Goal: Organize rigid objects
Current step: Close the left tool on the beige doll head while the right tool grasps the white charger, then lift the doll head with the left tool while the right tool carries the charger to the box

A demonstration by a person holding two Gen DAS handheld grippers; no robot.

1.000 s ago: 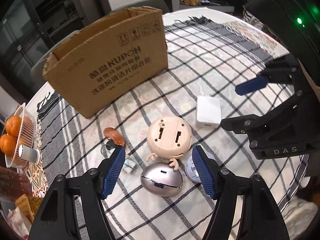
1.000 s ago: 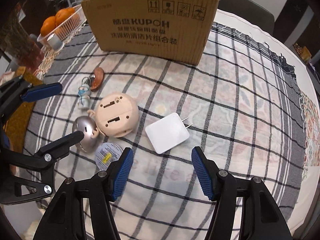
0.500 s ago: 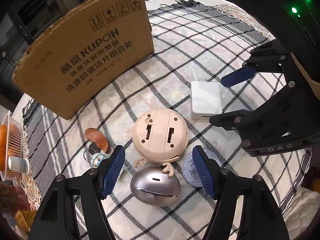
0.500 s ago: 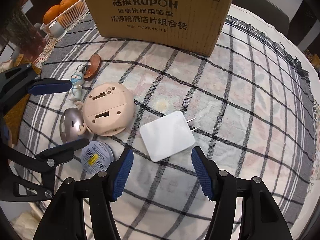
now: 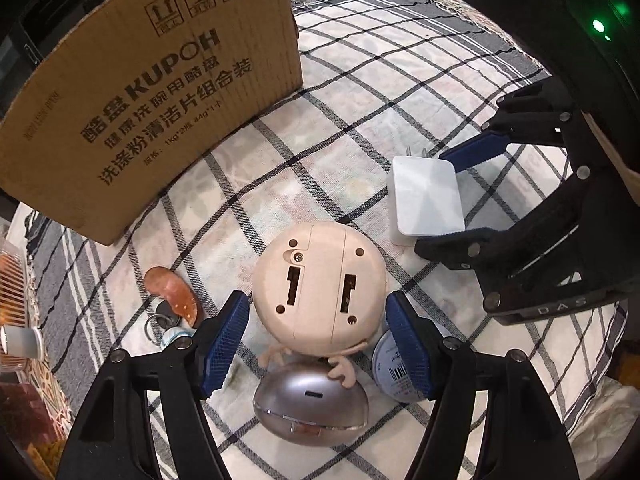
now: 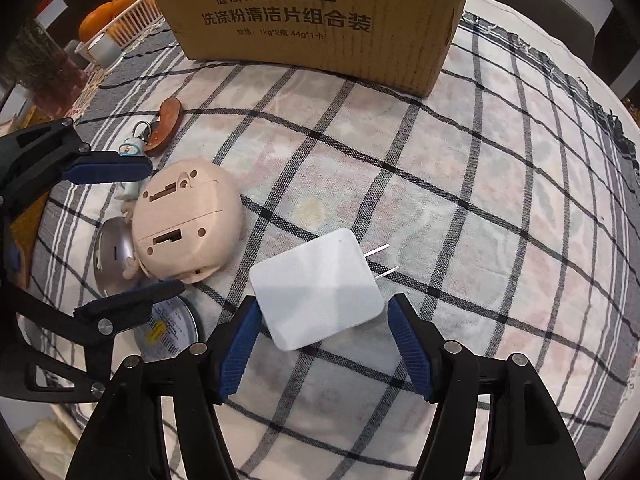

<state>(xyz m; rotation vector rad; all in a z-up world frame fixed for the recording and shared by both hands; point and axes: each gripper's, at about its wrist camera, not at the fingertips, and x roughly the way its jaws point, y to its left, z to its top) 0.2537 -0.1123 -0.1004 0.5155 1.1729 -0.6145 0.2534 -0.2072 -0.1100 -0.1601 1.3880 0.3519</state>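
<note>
A beige round toy head (image 5: 320, 284) lies on the checked cloth, a silver egg-shaped case (image 5: 310, 404) against its near side. My left gripper (image 5: 318, 344) is open, its pads on either side of the toy head's near part. A white plug adapter (image 6: 320, 292) with two prongs lies flat; my right gripper (image 6: 326, 344) is open and straddles its near end. The adapter (image 5: 426, 200) also shows in the left wrist view with the right gripper (image 5: 460, 196) around it. A cardboard box (image 5: 148, 92) stands behind.
A round tin with a barcode (image 5: 394, 368) lies by the left gripper's right pad. A brown bean-shaped piece (image 5: 172, 294) and a small keychain figure (image 6: 132, 150) lie left. A basket of oranges (image 6: 116, 12) and a white cup (image 5: 20, 342) stand at the table's left edge.
Both grippers have moved forward and down. The left one now brackets the toy head, the right one brackets the white adapter. Both stay open; no object has moved.
</note>
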